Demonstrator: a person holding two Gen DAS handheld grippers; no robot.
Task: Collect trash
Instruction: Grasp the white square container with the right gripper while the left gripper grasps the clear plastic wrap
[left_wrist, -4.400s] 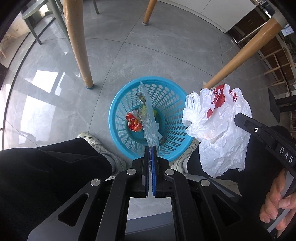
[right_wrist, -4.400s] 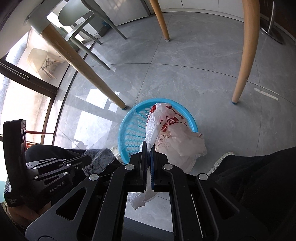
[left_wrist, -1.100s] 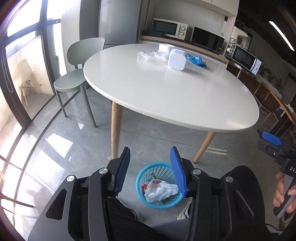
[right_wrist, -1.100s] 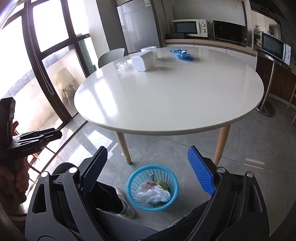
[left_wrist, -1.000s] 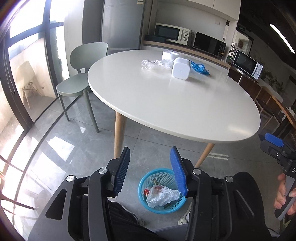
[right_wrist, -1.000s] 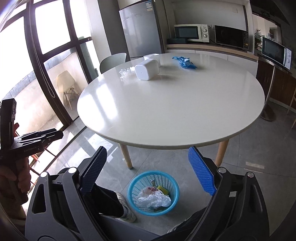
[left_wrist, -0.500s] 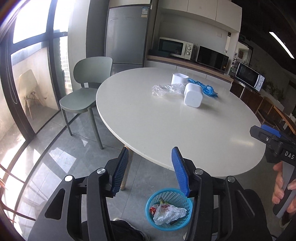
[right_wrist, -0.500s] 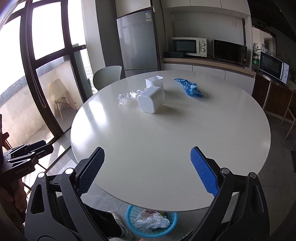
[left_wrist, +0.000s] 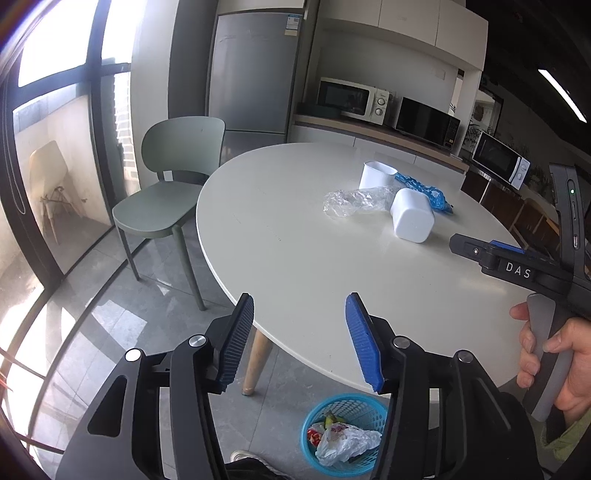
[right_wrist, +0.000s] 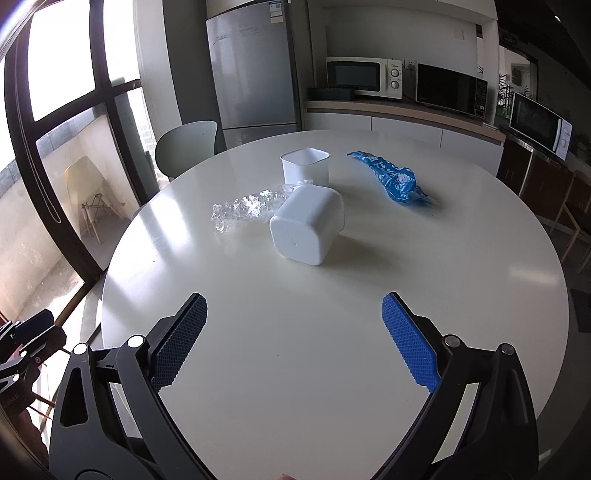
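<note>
On the round white table (right_wrist: 332, 314) lie a crumpled clear plastic wrap (right_wrist: 251, 206), a blue plastic bag (right_wrist: 391, 177), a white tub on its side (right_wrist: 306, 225) and an upright white tub (right_wrist: 304, 164). The same things show in the left wrist view: the wrap (left_wrist: 354, 199), the blue bag (left_wrist: 424, 188), the tipped tub (left_wrist: 412, 219). My right gripper (right_wrist: 295, 339) is open and empty above the table's near part. My left gripper (left_wrist: 299, 339) is open and empty at the table's near edge. The blue trash basket (left_wrist: 347, 435) on the floor holds a white bag and wrappers.
A green chair (left_wrist: 170, 184) stands left of the table. A fridge (right_wrist: 255, 70) and a counter with microwaves (right_wrist: 365, 77) line the back wall. Glass doors (left_wrist: 55, 166) are on the left. The right gripper's body (left_wrist: 517, 269) shows at the right of the left wrist view.
Both grippers let go of their bags over the basket, opened and rose from floor level to table height. The right one now sits over the tabletop, nearer the tubs.
</note>
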